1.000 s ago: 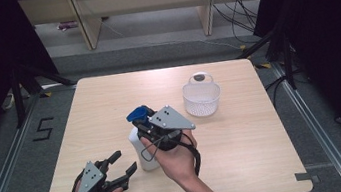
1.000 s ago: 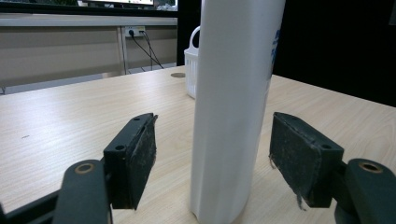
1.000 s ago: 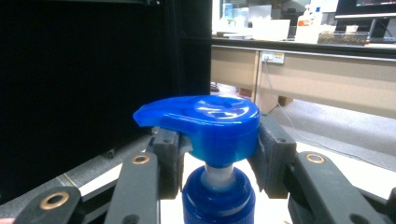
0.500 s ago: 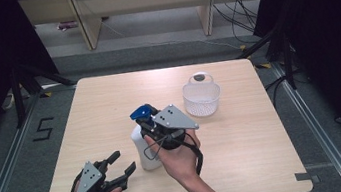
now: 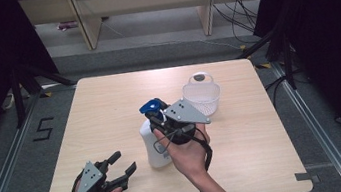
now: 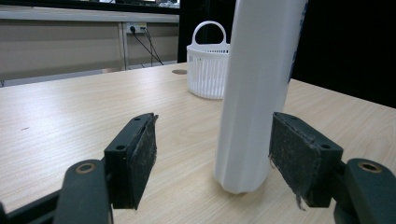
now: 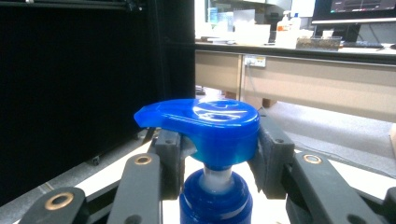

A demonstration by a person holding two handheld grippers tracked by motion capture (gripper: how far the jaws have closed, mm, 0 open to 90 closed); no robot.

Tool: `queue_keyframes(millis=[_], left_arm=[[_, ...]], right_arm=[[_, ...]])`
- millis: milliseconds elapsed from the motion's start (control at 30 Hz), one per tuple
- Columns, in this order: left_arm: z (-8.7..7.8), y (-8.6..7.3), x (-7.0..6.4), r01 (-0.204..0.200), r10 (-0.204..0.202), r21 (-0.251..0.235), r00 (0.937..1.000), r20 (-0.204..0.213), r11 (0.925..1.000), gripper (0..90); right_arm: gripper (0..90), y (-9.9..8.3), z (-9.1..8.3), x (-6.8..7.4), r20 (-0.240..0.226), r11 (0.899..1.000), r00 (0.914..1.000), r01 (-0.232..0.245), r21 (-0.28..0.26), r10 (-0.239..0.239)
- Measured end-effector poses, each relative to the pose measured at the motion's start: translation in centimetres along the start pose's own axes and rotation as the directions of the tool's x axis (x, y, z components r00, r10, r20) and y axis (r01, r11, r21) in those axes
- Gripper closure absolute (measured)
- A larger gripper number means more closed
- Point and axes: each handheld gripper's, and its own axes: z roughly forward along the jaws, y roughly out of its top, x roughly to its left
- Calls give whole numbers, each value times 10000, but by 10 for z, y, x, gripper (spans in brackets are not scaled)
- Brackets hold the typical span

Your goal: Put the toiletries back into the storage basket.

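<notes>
Right hand-held gripper (image 7: 212, 163) clamps the glossy blue plastic pump head (image 7: 203, 126) of the smooth white bottle (image 5: 154, 143); left hand-held gripper (image 6: 212, 158) gapes, rough pads flanking its base.

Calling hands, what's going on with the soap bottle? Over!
Right gripper shut on blue pump head. Left gripper open, beside white bottle. Basket apart, nothing blocking.

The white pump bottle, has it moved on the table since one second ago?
No. In the high view the white pump bottle stands at the same distance from the white basket, with the right gripper closed on its blue pump head.
</notes>
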Motion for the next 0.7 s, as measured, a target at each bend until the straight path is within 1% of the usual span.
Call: queue_keyframes(millis=[33, 67, 100, 167, 200, 233, 267, 300, 367, 400, 433, 467, 500, 533, 567, 600, 667, 700], left_arm=[[0, 0, 1, -90, 90, -4, 10000, -15, 10000, 314], [-2, 1, 0, -105, 108, 176, 9998, -152, 9998, 314], [-2, 1, 0, -90, 92, 121, 9999, -137, 9999, 314], [-2, 1, 1, -105, 106, 116, 9998, -142, 9999, 314], [-2, 1, 1, -104, 106, 123, 9998, -141, 9999, 314], [-2, 1, 1, -83, 85, 149, 9999, -137, 9999, 314], [0, 0, 1, -66, 66, -10, 10000, -31, 10000, 314], [0, 0, 0, 35, -35, -12, 10000, -21, 10000, 314], [0, 0, 0, 40, -40, -11, 10000, -13, 10000, 314], [0, 0, 0, 20, -20, -13, 10000, -26, 10000, 314], [0, 0, 1, 5, -5, -20, 10000, -32, 10000, 314], [0, -1, 1, 17, -17, -35, 10000, -30, 10000, 314], [0, -1, 1, 13, -13, -30, 10000, -31, 10000, 314], [0, 0, 2, -119, 120, 41, 9999, -71, 9999, 314], [-1, 0, 1, -65, 67, 157, 9999, -147, 9999, 314], [-1, 0, 1, -52, 55, 165, 9999, -146, 9999, 314], [-1, 0, 1, -26, 28, 148, 9999, -148, 9999, 314], [-1, 0, 1, -28, 30, 141, 9999, -148, 9999, 314]], right_arm=[[604, 1, -1, -1, -21, 9999, 9999, -141, 31, 141], [604, 2, -2, -2, 46, 10000, 10000, -88, 37, 88], [605, 4, -3, -4, 104, 10000, 9999, -28, 27, 28], [604, 6, -5, -6, 83, 9999, 9999, -135, 11, 135], [604, 6, -6, -8, 165, 10000, 9999, 4, -83, -3], [605, 8, -7, -9, 212, 10000, 9997, -83, -4, 83], [605, 8, -8, -10, 186, 9999, 9997, -128, -17, 129], [604, 9, -9, -11, 250, 9999, 9996, -142, -7, 142], [605, 11, -10, -13, 266, 9998, 9995, -176, -13, 176], [604, 11, -11, -15, 359, 10000, 9994, -18, -89, 21], [605, 12, -12, -16, 315, 9999, 9994, -134, -88, 137], [605, 15, -13, -19, 420, 9998, 9991, -12, -180, 20], [605, 15, -13, -19, 420, 9998, 9991, -12, -180, 20], [605, 16, -15, -21, 424, 9996, 9989, -196, -210, 205], [605, 16, -15, -21, 424, 9996, 9989, -196, -210, 205], [605, 17, -16, -23, 426, 9997, 9990, -94, -228, 103], [605, 19, -19, -27, 582, 9994, 9979, -262, -231, 275], [605, 19, -19, -27, 582, 9994, 9979, -262, -231, 275]])
